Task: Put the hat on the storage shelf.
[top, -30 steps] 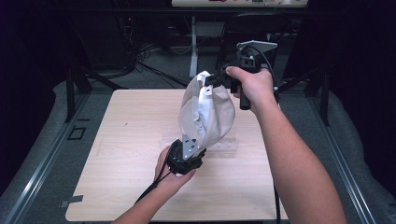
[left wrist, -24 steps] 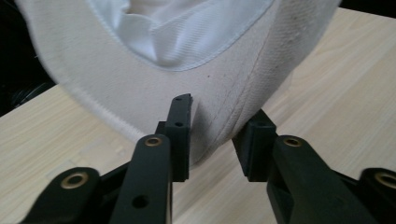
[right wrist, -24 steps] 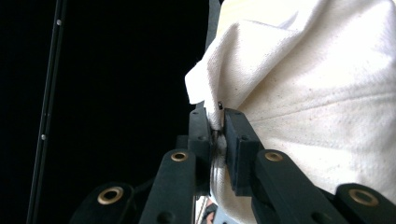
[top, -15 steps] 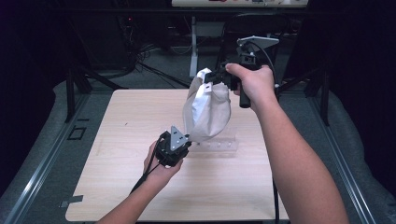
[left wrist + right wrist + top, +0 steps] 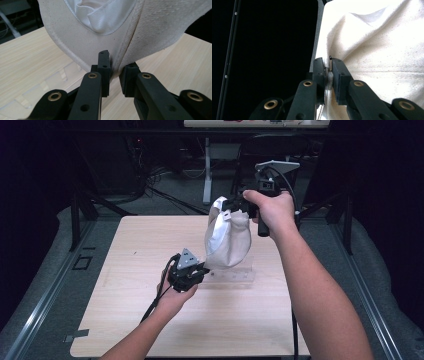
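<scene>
A cream canvas cloth [image 5: 227, 237] with a white lining hangs in the air over the far middle of the table. My right gripper [image 5: 235, 210] is shut on its upper edge; in the right gripper view the fabric [image 5: 374, 50] is pinched between the narrow jaws of that gripper [image 5: 329, 75]. My left gripper [image 5: 200, 269] is at the cloth's lowest corner. In the left gripper view, a fold of the canvas [image 5: 82, 42] runs down between the nearly closed jaws of the left gripper [image 5: 115, 72] and touches both.
A clear plastic stand [image 5: 232, 276] lies flat on the wooden table [image 5: 125, 250] just under the cloth, also seen as a clear plate [image 5: 53, 80]. Dark floor, cables and metal frame legs [image 5: 77, 215] surround the table.
My left gripper moved left from under the cloth, then rose back to its bottom corner. The cloth hangs shorter and rounder than a second ago. The right gripper has barely moved.
</scene>
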A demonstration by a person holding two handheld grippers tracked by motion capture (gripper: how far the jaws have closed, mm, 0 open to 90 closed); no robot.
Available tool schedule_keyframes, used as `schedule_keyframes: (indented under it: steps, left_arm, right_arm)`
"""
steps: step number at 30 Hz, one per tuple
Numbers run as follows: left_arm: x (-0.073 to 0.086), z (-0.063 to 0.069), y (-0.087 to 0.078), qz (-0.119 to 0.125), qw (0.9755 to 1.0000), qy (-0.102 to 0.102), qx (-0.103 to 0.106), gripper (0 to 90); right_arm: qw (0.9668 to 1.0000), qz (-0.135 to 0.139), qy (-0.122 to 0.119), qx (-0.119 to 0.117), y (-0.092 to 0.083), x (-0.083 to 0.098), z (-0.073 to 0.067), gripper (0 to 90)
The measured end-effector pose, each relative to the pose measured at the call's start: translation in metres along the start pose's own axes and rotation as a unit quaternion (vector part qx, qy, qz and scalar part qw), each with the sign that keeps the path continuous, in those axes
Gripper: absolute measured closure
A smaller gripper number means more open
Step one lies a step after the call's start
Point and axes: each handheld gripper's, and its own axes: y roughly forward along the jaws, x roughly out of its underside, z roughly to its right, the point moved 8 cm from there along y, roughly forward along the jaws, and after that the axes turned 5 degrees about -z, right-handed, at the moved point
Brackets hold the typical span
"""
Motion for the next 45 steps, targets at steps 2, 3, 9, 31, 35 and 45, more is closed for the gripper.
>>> schedule_keyframes:
  steps: [2, 3, 9, 31, 35, 45]
  left_arm:
    - [0.001, 0.002, 0.004, -0.001, 1.0, -0.001, 0.005, 80.5]
    - [0.001, 0.003, 0.006, -0.002, 1.0, -0.003, 0.008, 80.5]
    - [0.005, 0.005, 0.017, -0.006, 0.9998, -0.004, 0.019, 80.5]
    - [0.023, -0.005, 0.034, -0.017, 0.9994, -0.015, 0.026, 80.7]
    - [0.028, -0.006, 0.034, -0.018, 0.9996, -0.016, 0.015, 81.7]
    - [0.034, -0.007, 0.034, -0.021, 0.9992, -0.034, -0.006, 83.5]
  right_arm:
    - [1.0, 0.003, 0.004, 0.001, 0.0, -0.001, 0.002, 82.1]
    - [1.0, 0.004, 0.005, 0.003, 0.001, 0.0, 0.006, 82.1]
    - [0.9999, 0.003, 0.009, 0.007, 0.003, 0.002, 0.013, 82.1]
    - [0.9997, -0.011, 0.014, 0.015, 0.022, 0.003, 0.03, 82.1]
    - [0.9996, -0.017, 0.017, 0.014, 0.026, 0.005, 0.032, 82.0]
    - [0.9993, -0.032, 0.012, 0.019, 0.034, 0.009, 0.039, 82.0]
